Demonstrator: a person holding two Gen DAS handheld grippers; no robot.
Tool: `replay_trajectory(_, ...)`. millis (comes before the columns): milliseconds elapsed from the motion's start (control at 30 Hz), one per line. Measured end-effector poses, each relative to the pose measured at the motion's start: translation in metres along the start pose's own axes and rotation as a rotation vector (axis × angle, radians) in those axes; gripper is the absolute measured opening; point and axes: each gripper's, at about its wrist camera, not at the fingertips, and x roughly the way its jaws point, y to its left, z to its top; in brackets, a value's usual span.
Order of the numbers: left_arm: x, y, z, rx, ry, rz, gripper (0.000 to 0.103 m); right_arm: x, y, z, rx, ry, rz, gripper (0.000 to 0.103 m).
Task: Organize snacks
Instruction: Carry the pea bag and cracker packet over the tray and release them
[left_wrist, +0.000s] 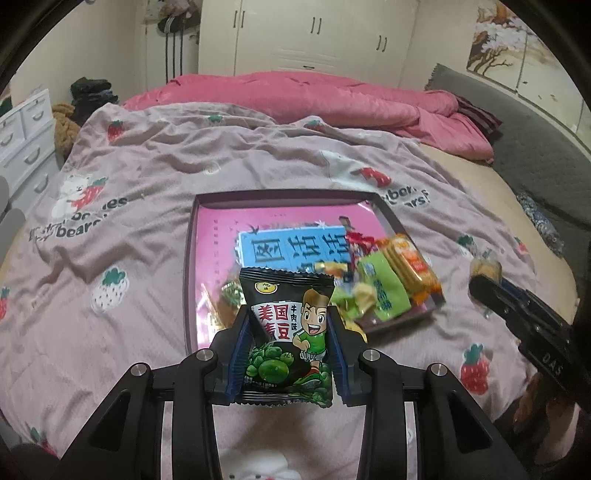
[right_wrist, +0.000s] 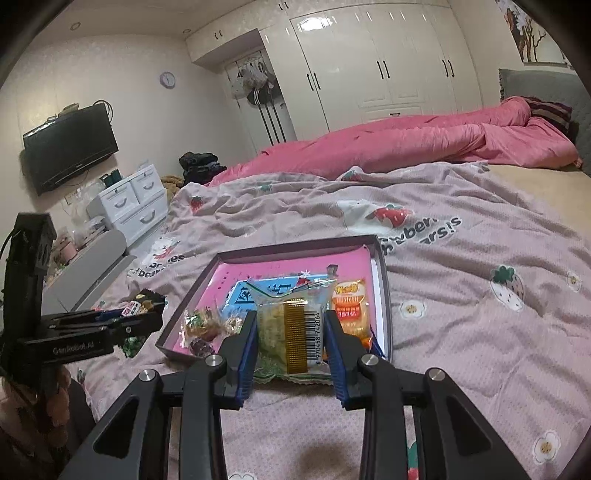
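We pinch light, crinkly packets mid-body: left gripper (left_wrist: 291, 345) clamps the black green-pea snack packet (left_wrist: 288, 332), right gripper (right_wrist: 290, 345) the clear barcoded pastry packet (right_wrist: 291, 328).

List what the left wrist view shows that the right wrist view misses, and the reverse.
Left wrist only: the printed front of the black green-pea packet clamped in the left gripper, and a green snack packet in the box.

Right wrist only: the clear barcoded packet up close in the right gripper, a wall TV and a clock.

Both: the pink-lined box, orange packet, strawberry blanket.
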Motion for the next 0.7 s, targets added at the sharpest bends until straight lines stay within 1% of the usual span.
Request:
replay_trajectory(300,0.013,0.002,0.013,0.004,-0.013,0.016,0.04,0.01,-0.002,0.01,-0.001,-0.013,0.003,0.035)
replay_trajectory(433,0.024,0.003,0.014,0.0,0.001,0.012,0.04,0.018,-0.001,0.012,0.001,-0.005,0.006,0.035)
replay_trajectory(700,0.051,0.007,0.009,0.002,0.041,0.018,0.04,0.048,0.006,0.015,-0.034,0.04,0.013,0.035)
